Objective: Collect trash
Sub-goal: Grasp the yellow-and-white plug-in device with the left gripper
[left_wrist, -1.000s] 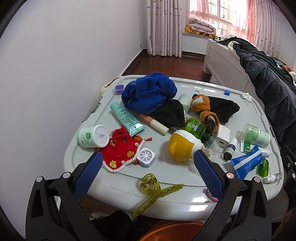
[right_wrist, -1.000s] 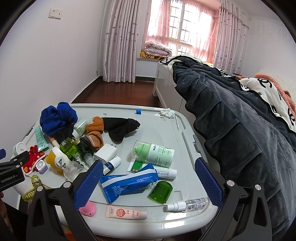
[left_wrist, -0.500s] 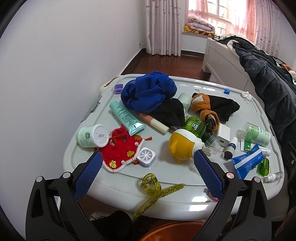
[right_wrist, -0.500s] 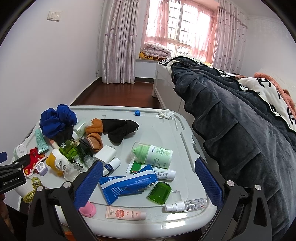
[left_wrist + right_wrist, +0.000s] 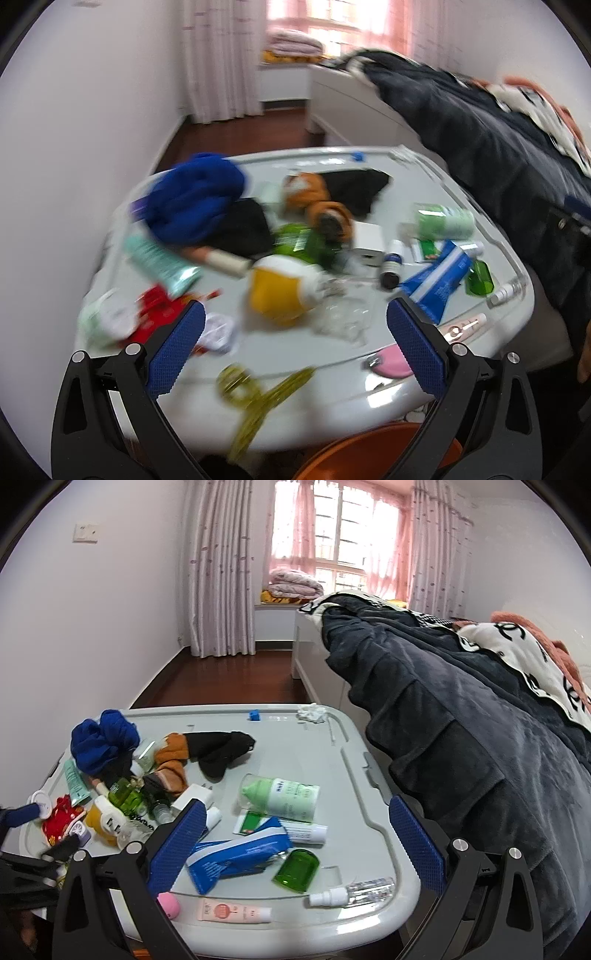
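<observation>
A white plastic table (image 5: 354,768) is littered with bottles, tubes and clothes. A crumpled white tissue (image 5: 312,712) lies at its far edge. Near the front are a blue tube pack (image 5: 236,853), a green cap (image 5: 296,869), a small clear spray bottle (image 5: 351,888) and a pink tube (image 5: 234,910). My right gripper (image 5: 295,805) hangs open above the front right of the table, holding nothing. My left gripper (image 5: 293,308) is open and empty over the front left, near a yellow toy (image 5: 275,291) and a yellow-green hair claw (image 5: 255,384). The left wrist view is motion-blurred.
An orange bin rim (image 5: 369,454) shows below the table's near edge. A bed with a dark quilt (image 5: 461,720) stands close along the right. A blue cloth (image 5: 103,738) and dark socks (image 5: 221,749) lie on the table's left half. White wall at left.
The left gripper has swung quickly to the right, blurring its view and bringing the table's right half into sight. The right gripper has shifted only slightly. Both stay open.
</observation>
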